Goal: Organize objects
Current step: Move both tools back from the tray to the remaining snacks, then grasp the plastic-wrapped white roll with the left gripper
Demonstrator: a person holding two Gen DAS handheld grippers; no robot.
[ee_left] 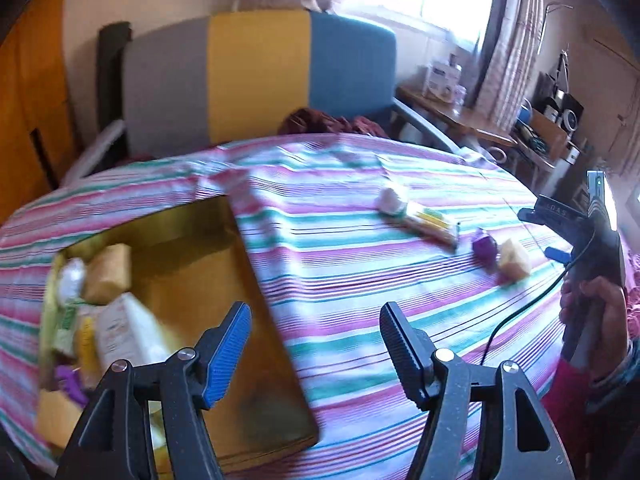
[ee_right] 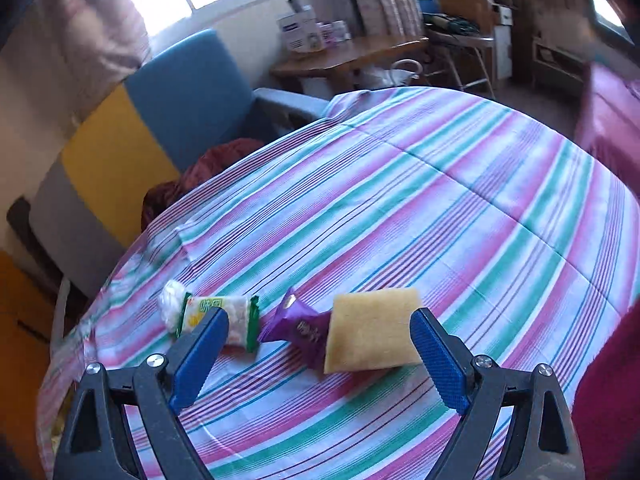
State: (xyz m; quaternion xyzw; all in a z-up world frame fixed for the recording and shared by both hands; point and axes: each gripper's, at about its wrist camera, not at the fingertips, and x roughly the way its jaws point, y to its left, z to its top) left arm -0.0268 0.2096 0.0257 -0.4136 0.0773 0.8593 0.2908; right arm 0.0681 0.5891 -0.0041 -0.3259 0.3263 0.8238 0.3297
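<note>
Snacks strewn on a striped cloth [ee_right: 440,208] over the counter: green packet [ee_right: 218,320], with a white wad [ee_right: 171,304] touching its far end; purple packet [ee_right: 298,328] just beside; yellow sponge [ee_right: 372,330] overlapping the purple packet's edge. Right gripper [ee_right: 320,354] low over this row, jaws wide apart, empty, sponge and purple packet showing in the gap, pads [ee_right: 438,364] pressing on nothing. Seen from the left wrist, same row far right on the cloth, with the right gripper above it, gripped by a hand [ee_left: 596,312]. Cardboard box [ee_left: 256,320] at left on the cloth, open-topped, already holding several blurred items heaped at its left end: tan block [ee_left: 110,272], white carton [ee_left: 128,328], something purple [ee_left: 70,380]. Left gripper [ee_left: 316,354] above the box's right wall, jaws apart, empty. Striped chair [ee_left: 256,76] beyond the counter.
</note>
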